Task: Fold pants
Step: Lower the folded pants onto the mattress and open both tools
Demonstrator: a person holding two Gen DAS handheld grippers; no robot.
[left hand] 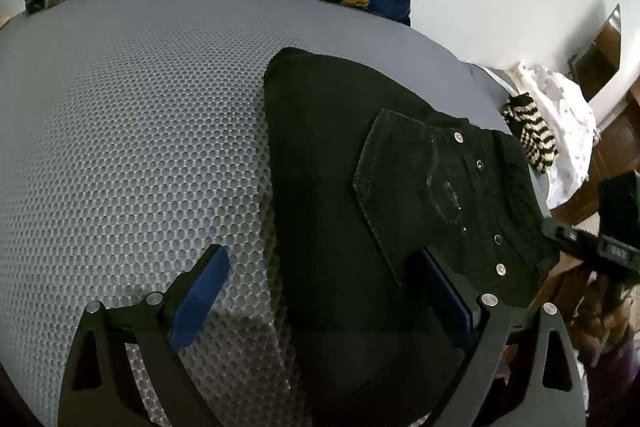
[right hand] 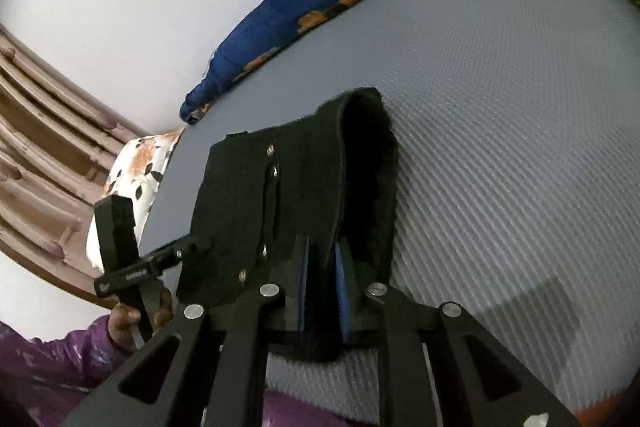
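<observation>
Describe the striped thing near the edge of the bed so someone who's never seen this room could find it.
Start at the grey mattress and find the black pants folded on it. Past the waistband, at the mattress edge, a small knit piece lies against a white floral cloth. It is the only thing with black and cream stripes.

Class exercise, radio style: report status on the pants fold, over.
Left tongs open over the black pants. Right tongs nearly closed around the pants' edge. Pants folded on grey mattress. Nothing in the way.
</observation>
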